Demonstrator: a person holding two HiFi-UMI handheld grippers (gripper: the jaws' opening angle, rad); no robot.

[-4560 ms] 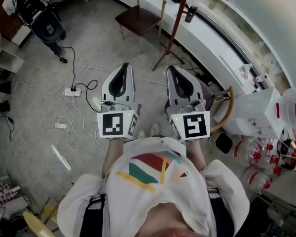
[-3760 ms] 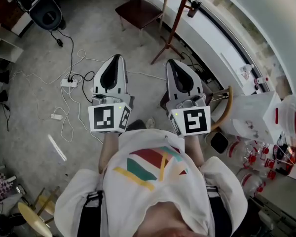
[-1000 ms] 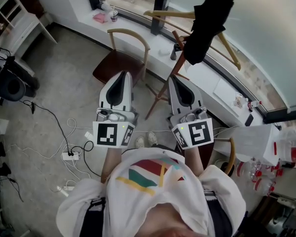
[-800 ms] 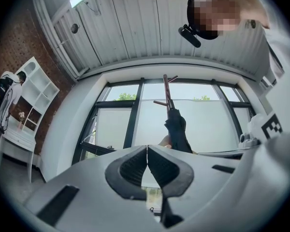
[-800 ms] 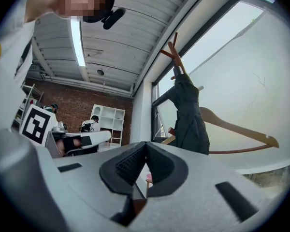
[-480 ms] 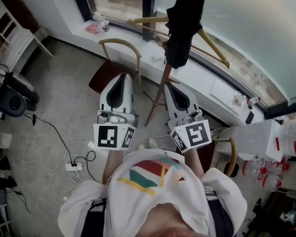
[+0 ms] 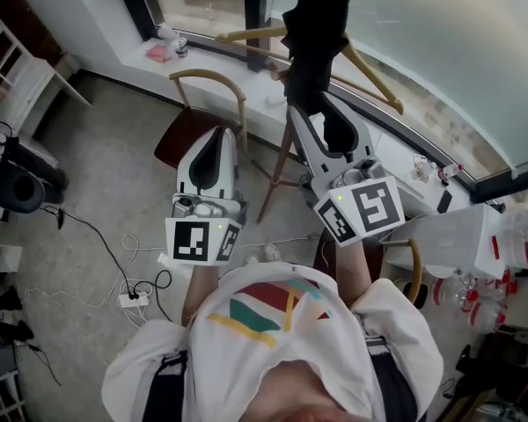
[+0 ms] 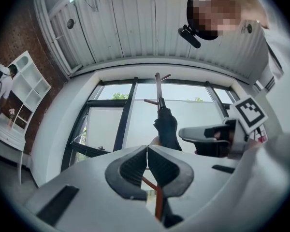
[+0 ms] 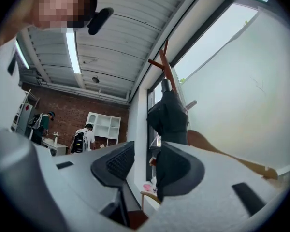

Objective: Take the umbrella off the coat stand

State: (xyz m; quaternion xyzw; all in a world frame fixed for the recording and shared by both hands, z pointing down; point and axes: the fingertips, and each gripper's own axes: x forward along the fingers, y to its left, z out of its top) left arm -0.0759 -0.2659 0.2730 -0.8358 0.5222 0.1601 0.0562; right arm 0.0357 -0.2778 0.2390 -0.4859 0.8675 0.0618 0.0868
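The black folded umbrella (image 7: 315,33) hangs high on the red-brown coat stand (image 7: 278,167) by the window. My right gripper (image 7: 306,114) is raised just under the umbrella's lower end. Its jaws are opening, with a gap and nothing between the pads. In the right gripper view the umbrella (image 9: 168,117) hangs straight ahead beyond the right gripper (image 9: 144,164), behind its right-hand finger. My left gripper (image 7: 218,137) is lower and to the left, shut and empty. In the left gripper view the left gripper (image 8: 146,152) has its pads together, with the umbrella (image 8: 167,129) ahead.
A wooden chair (image 7: 201,104) stands left of the stand's base. Pale wooden arms (image 7: 370,70) stick out beside the umbrella. Cables and a power strip (image 7: 130,295) lie on the floor. Two people (image 9: 84,140) stand by white shelves (image 9: 104,124) at the far brick wall.
My right gripper has risen toward the umbrella's lower end and its jaws have parted. The head view has tilted up toward the window. The left gripper has stayed about where it was.
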